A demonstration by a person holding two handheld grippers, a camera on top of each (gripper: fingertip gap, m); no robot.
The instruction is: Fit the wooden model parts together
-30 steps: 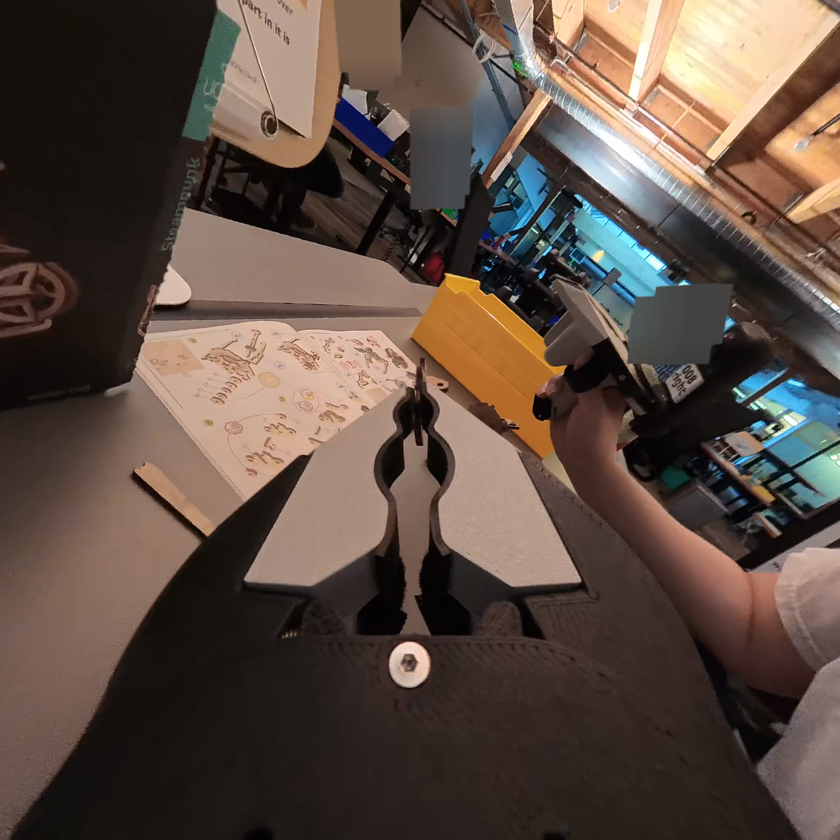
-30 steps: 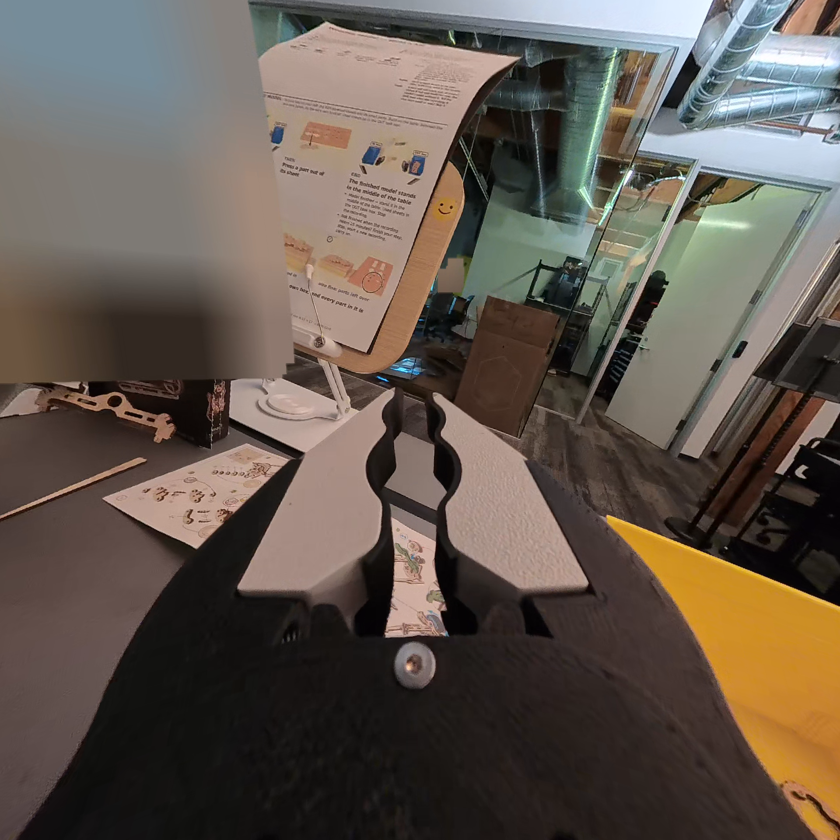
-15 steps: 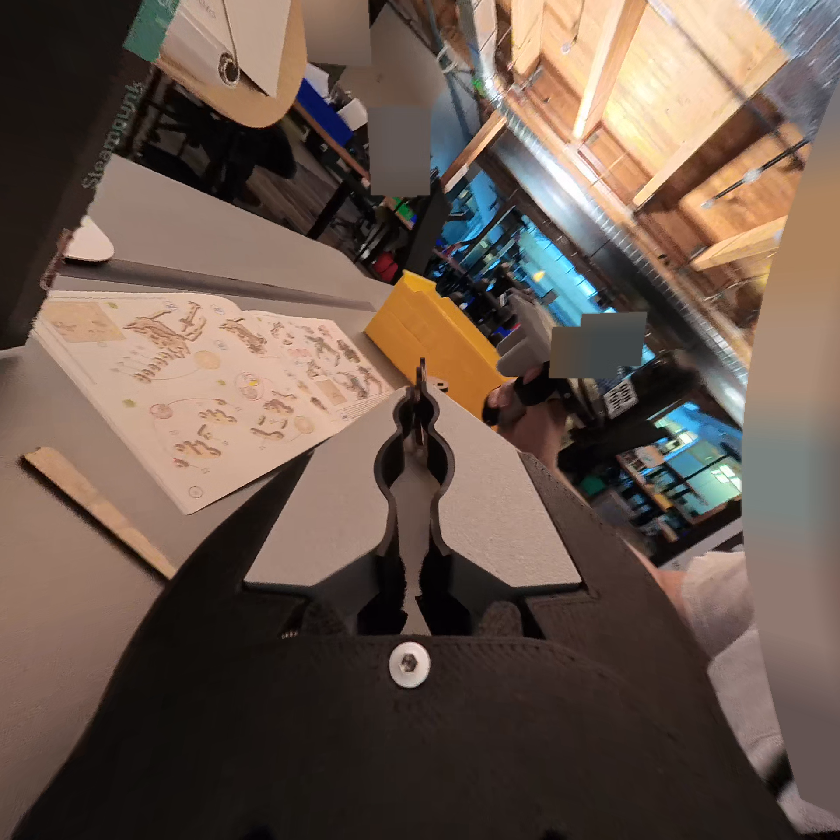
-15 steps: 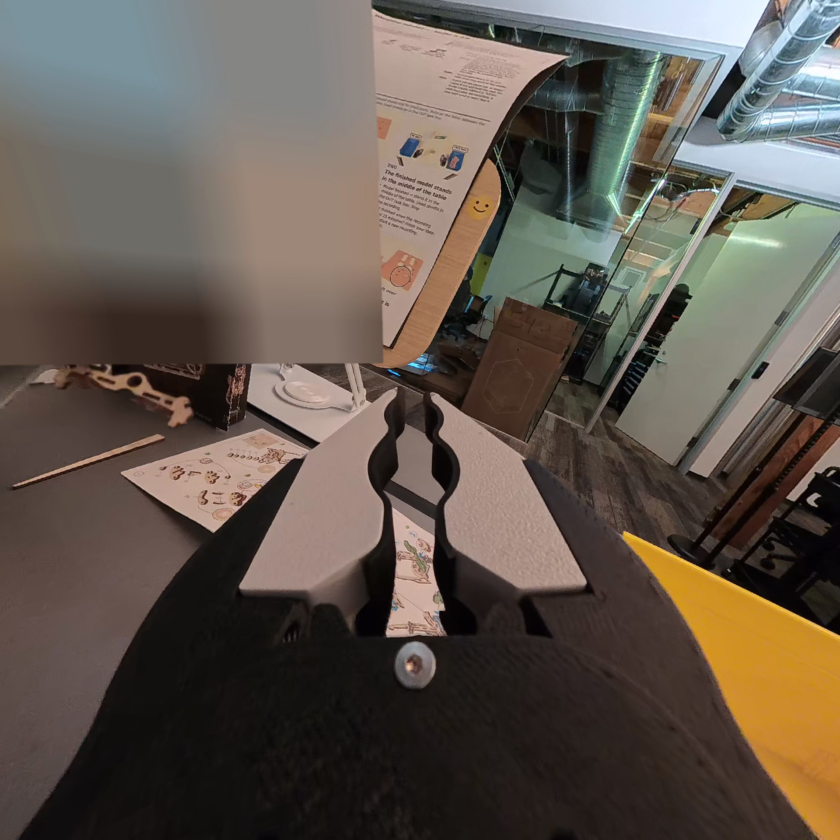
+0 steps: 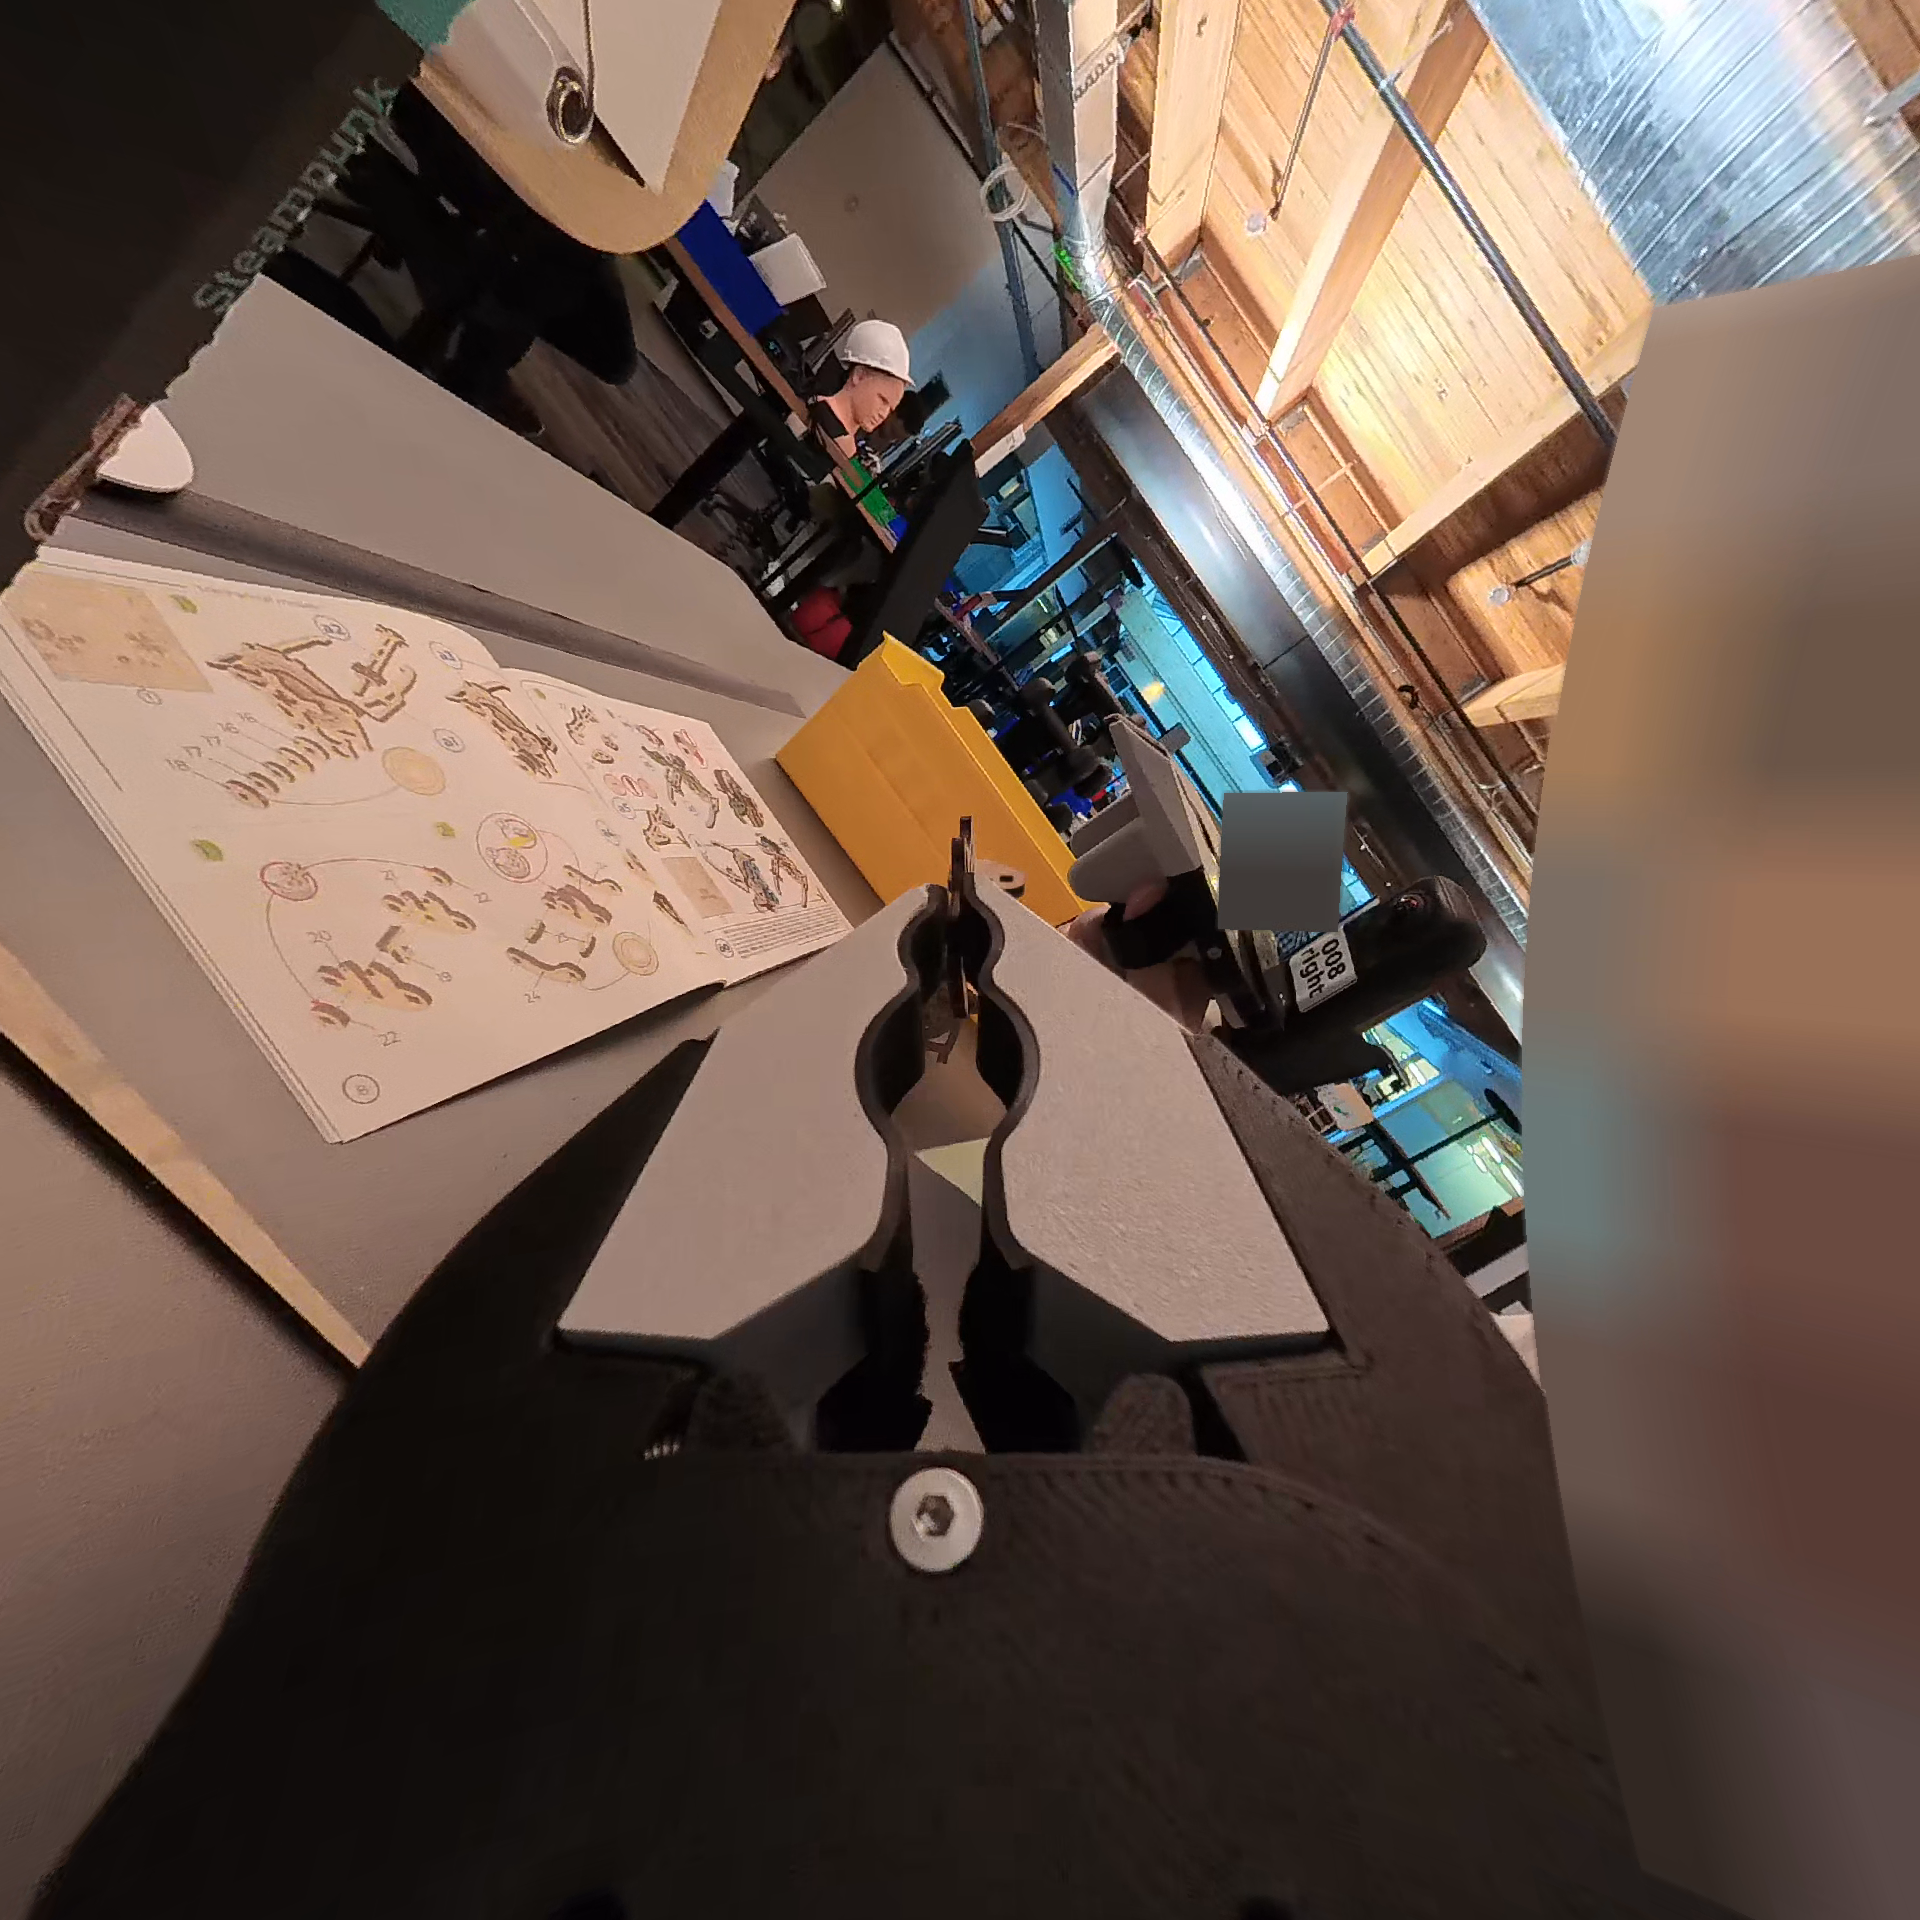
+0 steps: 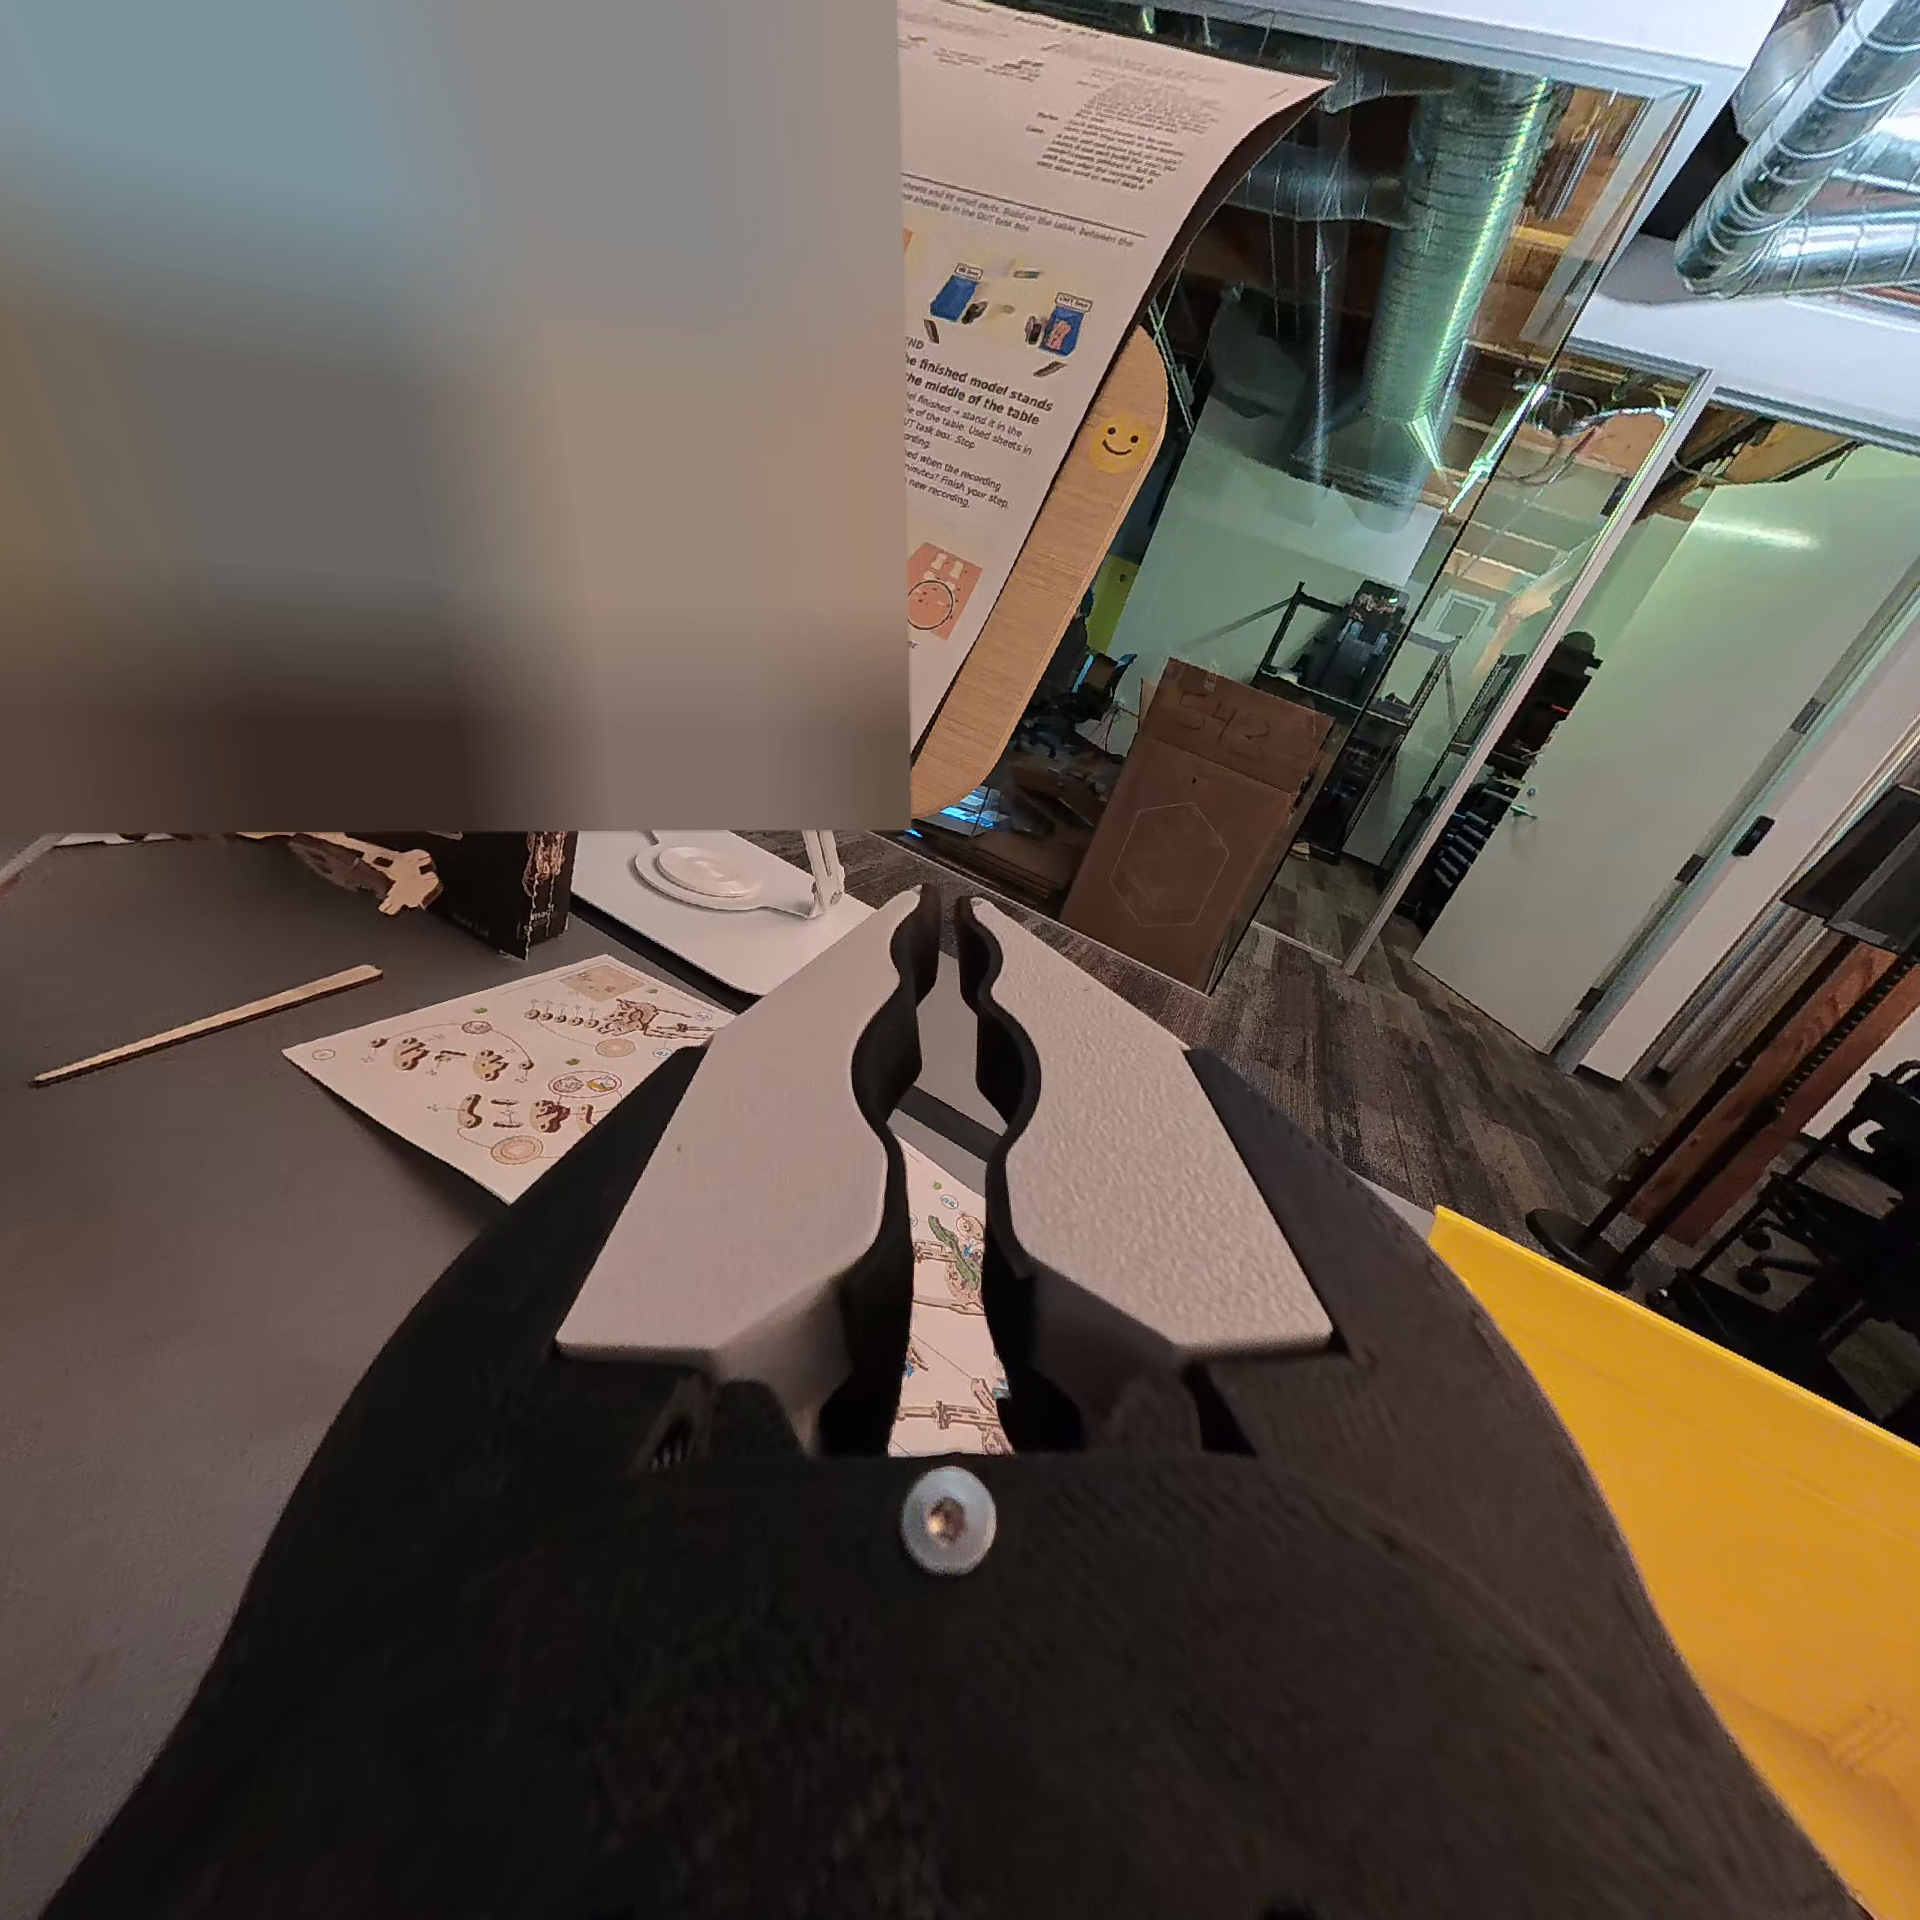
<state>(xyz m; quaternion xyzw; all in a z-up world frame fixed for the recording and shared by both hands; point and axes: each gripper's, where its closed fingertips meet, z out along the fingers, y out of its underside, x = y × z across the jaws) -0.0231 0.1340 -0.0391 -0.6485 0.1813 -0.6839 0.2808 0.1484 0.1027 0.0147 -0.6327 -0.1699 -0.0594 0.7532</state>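
Note:
My left gripper (image 5: 958, 914) is shut on a thin dark wooden part (image 5: 962, 868), seen edge-on and sticking out past the fingertips. It is held above the grey table (image 5: 125, 1455), near the open instruction booklet (image 5: 416, 831). My right gripper (image 6: 943, 914) is almost shut, with only a thin slit between the tips and nothing in it. It also shows in the left wrist view (image 5: 1164, 831), held by a hand just right of my left tips. A pale wooden model piece (image 6: 374, 878) sits by the black box (image 6: 509, 894).
A yellow bin (image 5: 914, 769) stands right of the booklet and also shows in the right wrist view (image 6: 1714, 1507). A loose wooden strip (image 6: 208, 1023) lies left of the booklet (image 6: 499, 1060). A white stand base (image 6: 727, 883) carries a clipboard sheet (image 6: 1039, 312) at the back. The grippers' ends are close to 20 cm from one another.
My right gripper's jaws have closed from a clear gap to a thin slit. The left gripper has tilted and swung with the wooden part still held, and the right gripper now sits closer to its tips.

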